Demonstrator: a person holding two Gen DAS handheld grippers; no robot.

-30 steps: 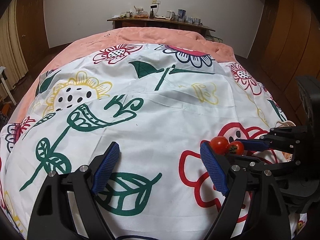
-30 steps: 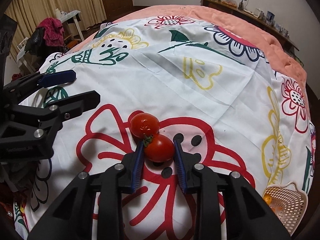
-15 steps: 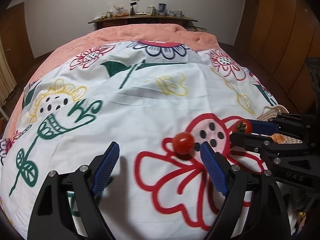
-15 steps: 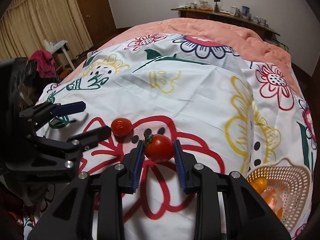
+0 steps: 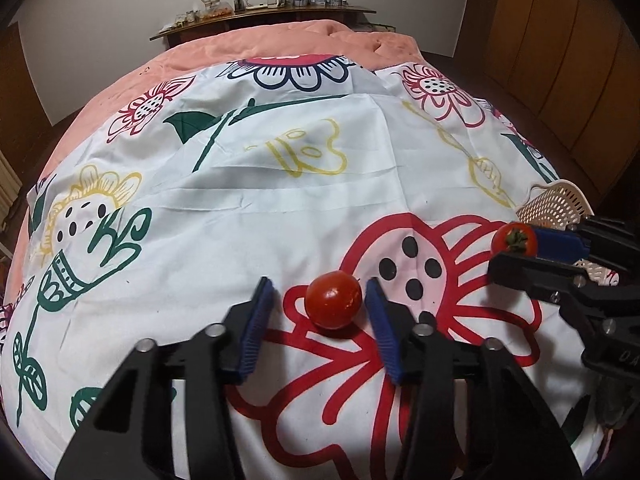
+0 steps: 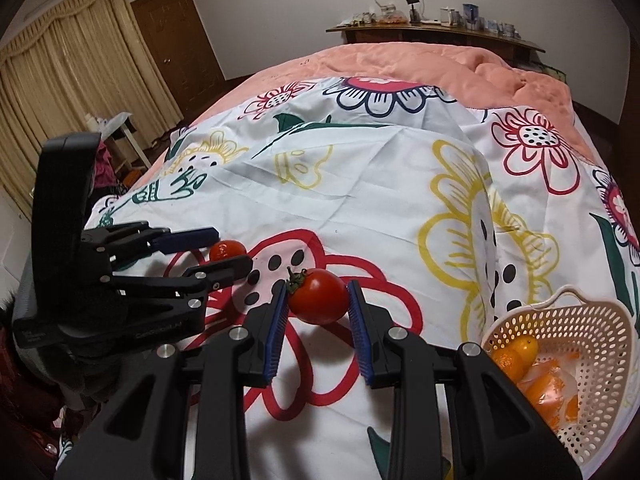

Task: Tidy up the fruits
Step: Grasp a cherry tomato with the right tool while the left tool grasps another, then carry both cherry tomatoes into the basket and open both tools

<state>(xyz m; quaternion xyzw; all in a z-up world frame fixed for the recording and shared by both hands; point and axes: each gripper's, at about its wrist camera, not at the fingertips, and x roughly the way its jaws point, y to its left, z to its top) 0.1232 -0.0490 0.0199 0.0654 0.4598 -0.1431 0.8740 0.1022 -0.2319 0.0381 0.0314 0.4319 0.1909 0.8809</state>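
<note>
We have two cherry tomatoes in play on the flowered sheet (image 5: 280,208) spread over the bed. The right gripper (image 6: 318,300) has its jaws clamped on the stemmed tomato (image 6: 318,295), lifted off the cloth, so it is ready to travel; we judge it is bound for the perforated basket (image 6: 592,320) at the bed's right edge, which already holds orange fruit (image 6: 516,354). The left gripper (image 5: 318,300) has just been closing its jaws around the second tomato (image 5: 333,299), which rests on the red flower print; the right pad sits just beside it while a clear gap shows on the left, so it is not yet pinched. We bracket it from both sides because a round fruit on soft bedding rolls easily. Next comes a gentle squeeze, since ripe skin bruises
</note>
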